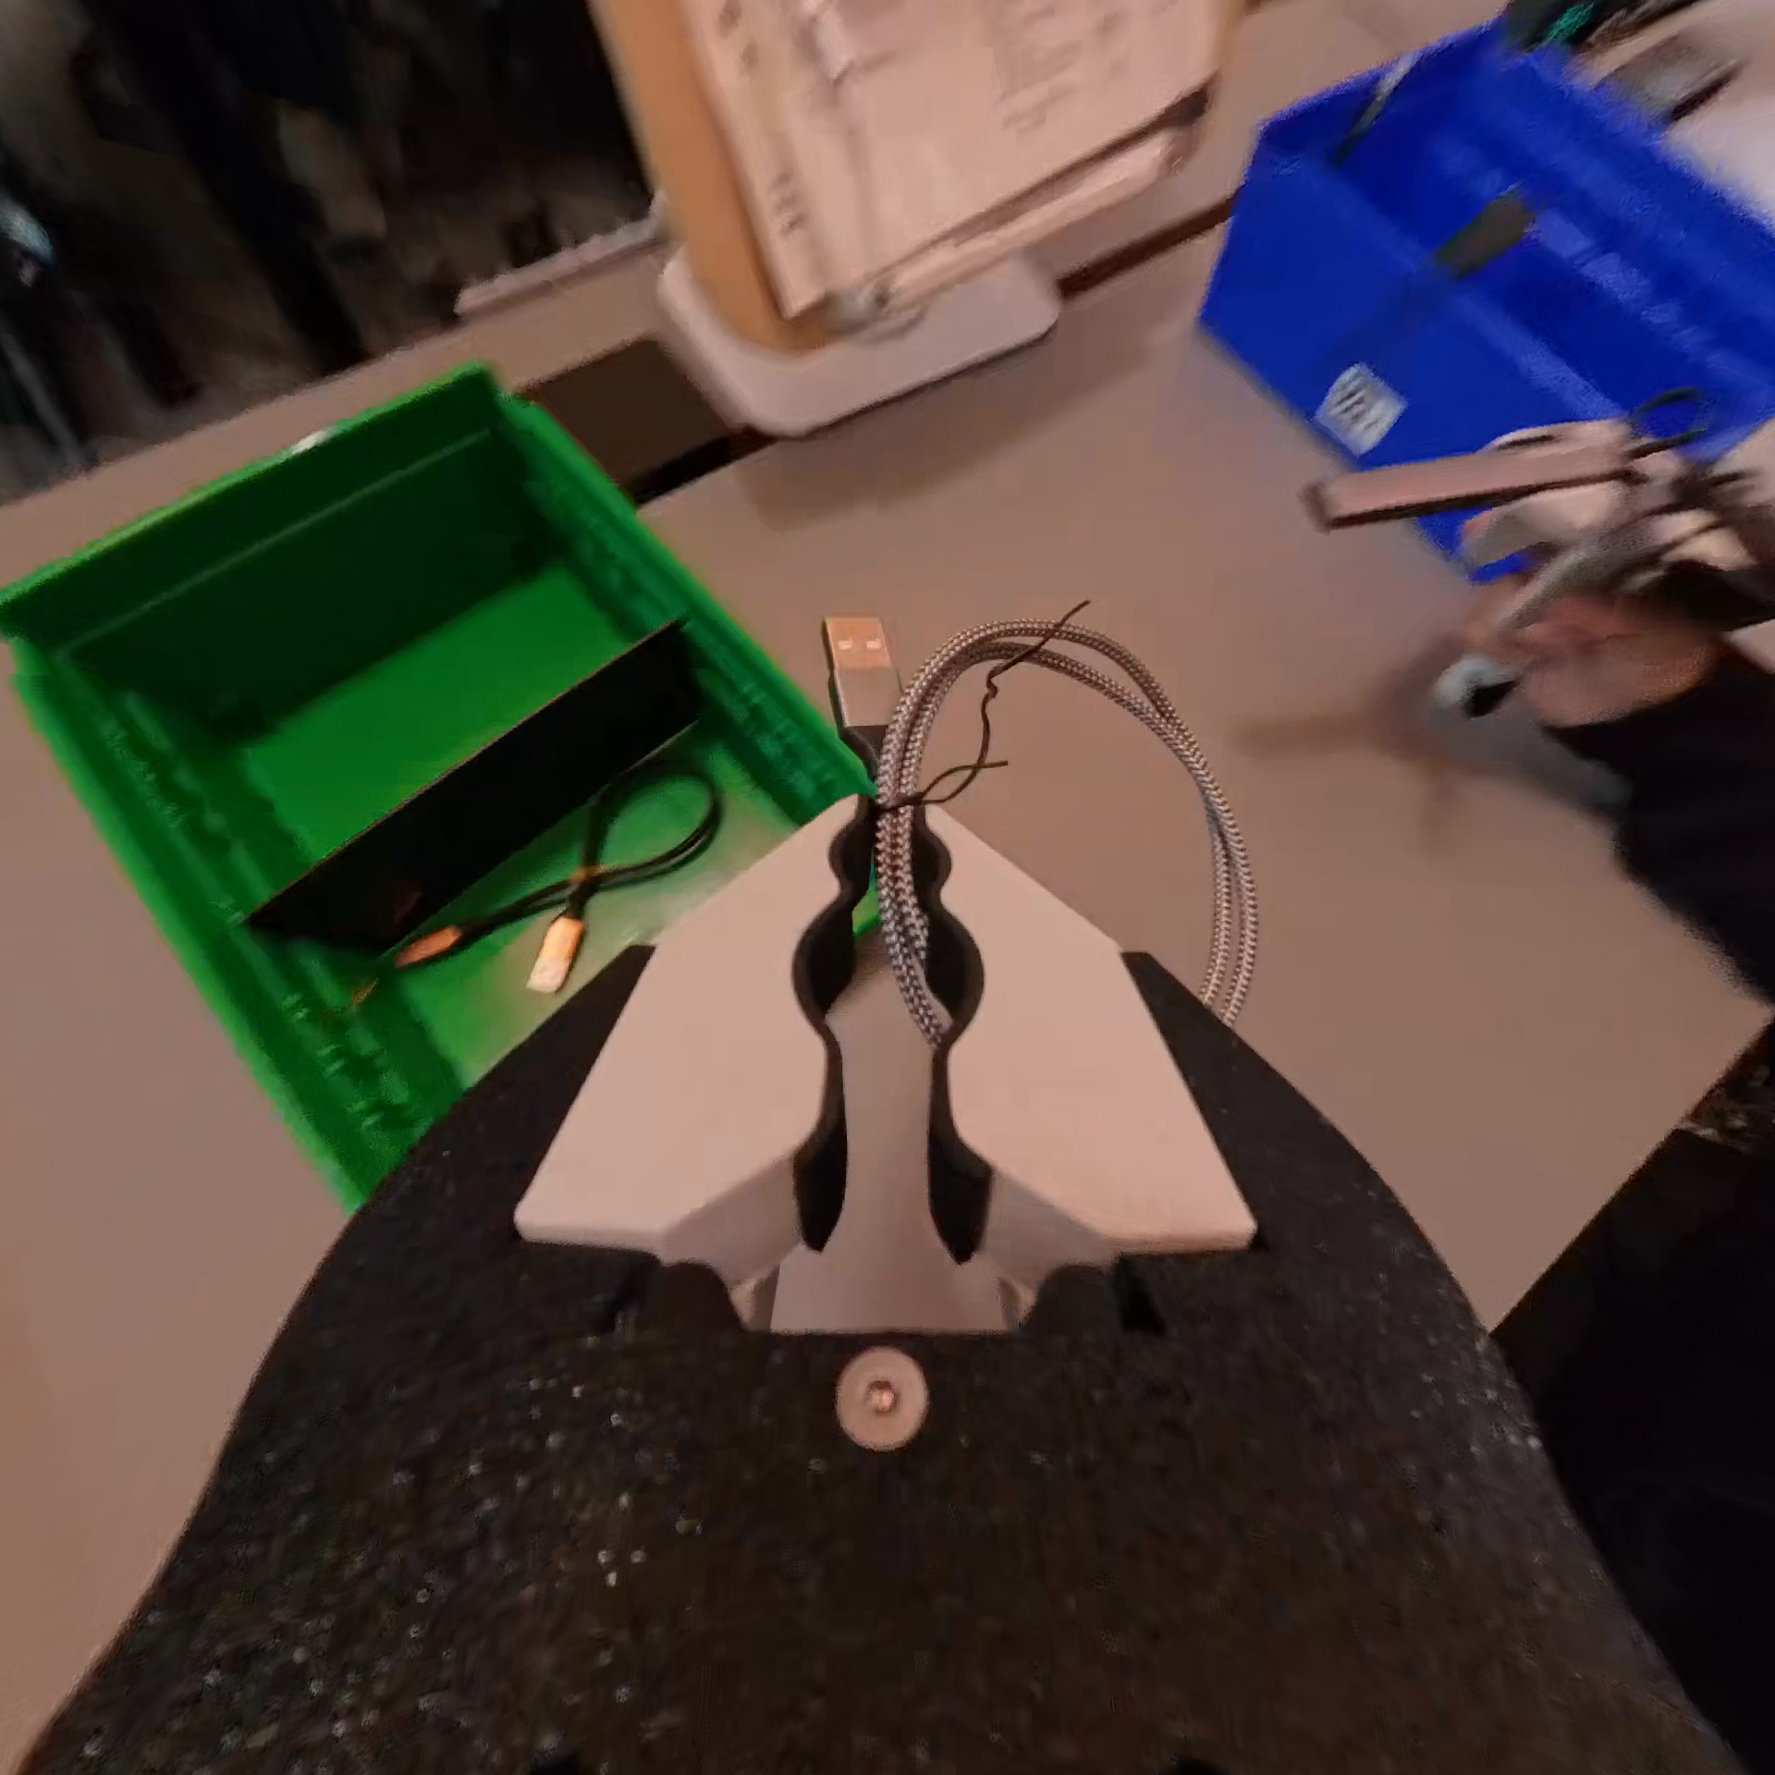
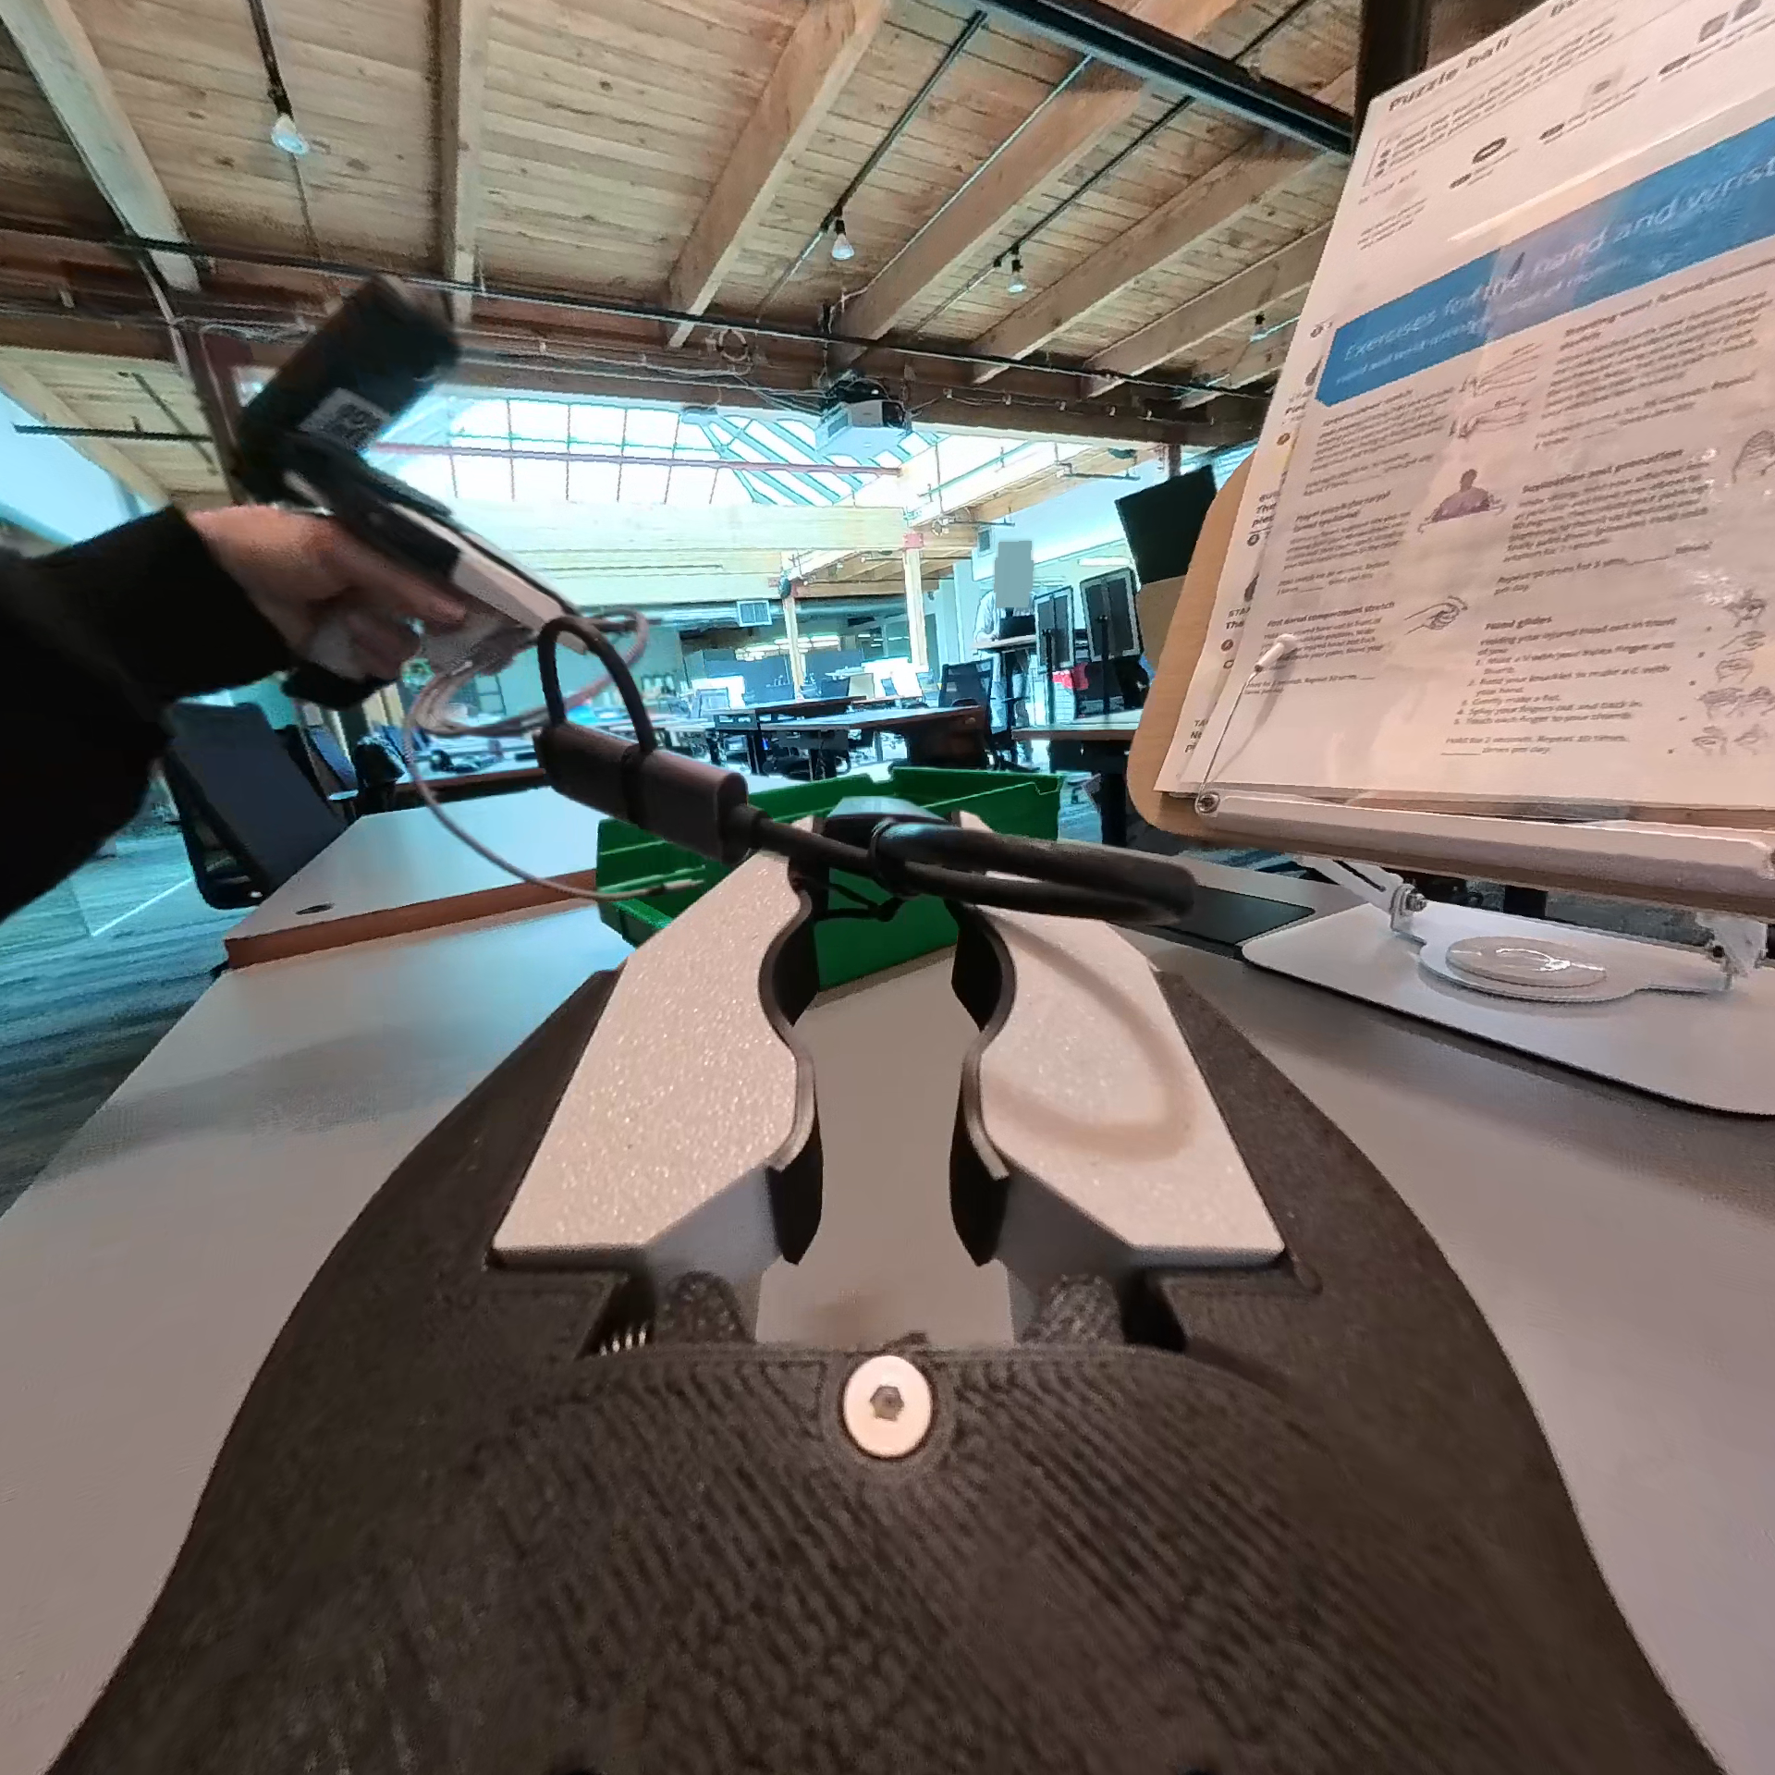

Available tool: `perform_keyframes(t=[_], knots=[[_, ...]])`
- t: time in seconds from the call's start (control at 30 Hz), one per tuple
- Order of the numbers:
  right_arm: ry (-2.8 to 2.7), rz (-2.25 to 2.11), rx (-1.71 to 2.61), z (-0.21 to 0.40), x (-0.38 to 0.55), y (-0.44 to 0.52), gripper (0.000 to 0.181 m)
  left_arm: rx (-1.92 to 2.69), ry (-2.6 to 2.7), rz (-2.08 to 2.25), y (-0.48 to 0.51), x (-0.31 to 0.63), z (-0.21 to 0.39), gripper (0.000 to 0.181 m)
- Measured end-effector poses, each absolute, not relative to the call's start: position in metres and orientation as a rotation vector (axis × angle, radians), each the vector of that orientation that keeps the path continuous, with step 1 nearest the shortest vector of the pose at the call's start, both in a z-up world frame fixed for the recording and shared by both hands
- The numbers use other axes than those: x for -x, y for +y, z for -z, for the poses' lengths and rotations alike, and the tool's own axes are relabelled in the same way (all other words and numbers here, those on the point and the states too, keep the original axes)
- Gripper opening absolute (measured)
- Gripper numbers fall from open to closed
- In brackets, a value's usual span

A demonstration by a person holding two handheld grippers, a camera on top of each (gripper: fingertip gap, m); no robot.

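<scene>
Braided grey-and-white cable (image 1: 1220, 845), coiled in a long loop and bound with a thin black twist tie (image 1: 960, 778). A metal USB plug (image 1: 860, 672) stands at the top of the bundle, pointing up and away from the camera. The loop's long axis runs near to far, in line with the fingers. Left claw (image 1: 898, 816) is clamped on this bundle at the tips, held above the desk (image 1: 1105, 576).

Left of it, just below the claw, sits a green bin (image 1: 192, 615), open at the top, with a black divider (image 1: 480, 816) across it. A black cable with orange plugs (image 1: 576, 903) lies in the near compartment. Open desk surface lies to the right of the bin and runs out to the desk's right edge. Blue bin (image 1: 1498, 288) far right; a document stand (image 1: 864, 192) far centre.

Right claw (image 2: 879, 845) is closed on a black cable (image 2: 1009, 869) with a chunky black plug (image 2: 653, 768) and a small loop. The cable lies crosswise, left to right, plug end up-left. The green bin (image 2: 960, 797) is just beyond it.
</scene>
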State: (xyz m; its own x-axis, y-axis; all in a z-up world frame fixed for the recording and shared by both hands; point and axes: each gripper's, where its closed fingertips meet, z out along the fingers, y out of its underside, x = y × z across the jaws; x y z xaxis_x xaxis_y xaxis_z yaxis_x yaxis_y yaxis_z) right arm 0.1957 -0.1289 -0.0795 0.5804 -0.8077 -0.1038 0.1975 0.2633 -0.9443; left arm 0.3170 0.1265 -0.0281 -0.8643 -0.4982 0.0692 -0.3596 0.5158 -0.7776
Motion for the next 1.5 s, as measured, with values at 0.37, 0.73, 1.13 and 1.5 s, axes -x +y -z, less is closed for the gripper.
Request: perform_keyframes(t=[0.37, 0.73, 1.13, 1.5], knots=[[0.664, 0.749, 1.095, 0.077, -0.195, -0.131, 0.022, 0.925, 2.553, 1.552, 0.085, -0.243, 0.113, 0.005], [0.661, 0.744, 1.111, 0.08, -0.195, -0.128, 0.022, 0.811, 2.476, 1.057, 0.119, -0.246, 0.187, 0.041], [0.646, 0.732, 1.145, 0.084, -0.195, -0.12, 0.022, -0.03, 3.066, 1.328, 0.024, -0.076, 0.216, 0.023], [0.726, 0.793, 1.127, 0.086, -0.202, -0.126, 0.022, -0.166, 2.634, 0.893, 0.015, -0.11, 0.229, 0.003]])
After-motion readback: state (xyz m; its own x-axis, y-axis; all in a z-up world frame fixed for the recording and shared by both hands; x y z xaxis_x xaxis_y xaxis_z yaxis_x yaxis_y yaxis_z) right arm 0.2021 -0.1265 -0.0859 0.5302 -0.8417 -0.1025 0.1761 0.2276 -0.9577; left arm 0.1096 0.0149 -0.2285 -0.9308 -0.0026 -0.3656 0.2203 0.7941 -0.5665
